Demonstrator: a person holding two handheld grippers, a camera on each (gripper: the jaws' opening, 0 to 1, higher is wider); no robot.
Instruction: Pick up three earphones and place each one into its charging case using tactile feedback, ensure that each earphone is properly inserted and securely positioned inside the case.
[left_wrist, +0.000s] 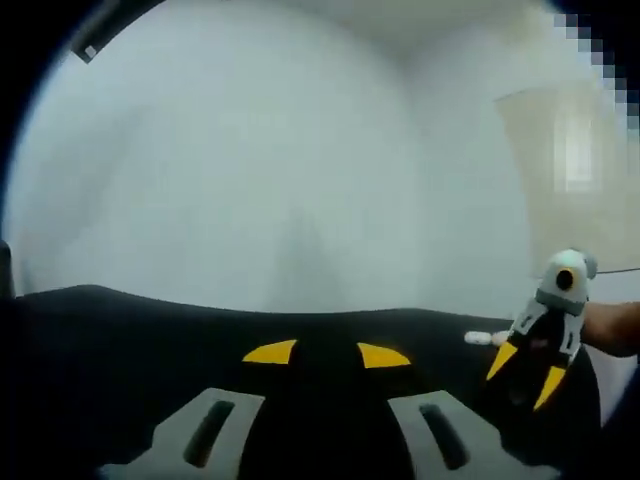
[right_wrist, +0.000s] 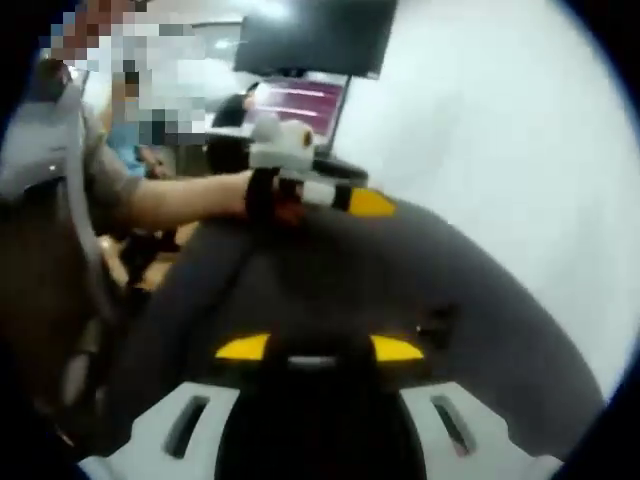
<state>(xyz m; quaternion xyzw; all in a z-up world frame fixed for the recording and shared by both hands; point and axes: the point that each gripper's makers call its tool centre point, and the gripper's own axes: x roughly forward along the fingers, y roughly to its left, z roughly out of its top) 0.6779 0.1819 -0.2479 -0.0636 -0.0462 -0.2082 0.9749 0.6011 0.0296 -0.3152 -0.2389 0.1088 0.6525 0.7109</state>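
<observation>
1. My left gripper (left_wrist: 327, 354) hovers over the dark table (left_wrist: 120, 340) with its jaws standing well apart. There is nothing between the yellow tips.
2. Further right in the left gripper view, a small white object (left_wrist: 483, 338) lies on the table, just beside the tips of my right gripper (left_wrist: 525, 372). I take it for an earphone, but it is too small to be sure.
3. That right gripper points down at the table with its jaws spread, and my hand (left_wrist: 612, 326) is behind it.
4. In the right gripper view, my forearm (right_wrist: 180, 203) reaches in from the left, carrying the left gripper (right_wrist: 360, 200) above the table.
5. The right gripper's own jaws are parted wide. A pale sliver (right_wrist: 313, 360) sits low between them, touching neither tip; I cannot tell what it is, so I count nothing as gripped.
6. Right of that is a small dark shape (right_wrist: 436, 325) on the table. It is possibly a charging case, though too blurred to say.
7. To do this step well, I would centre the white piece between the right tips, close slowly until I feel contact, and lift only once the grip feels even. I would keep the left gripper free to steady the case.
</observation>
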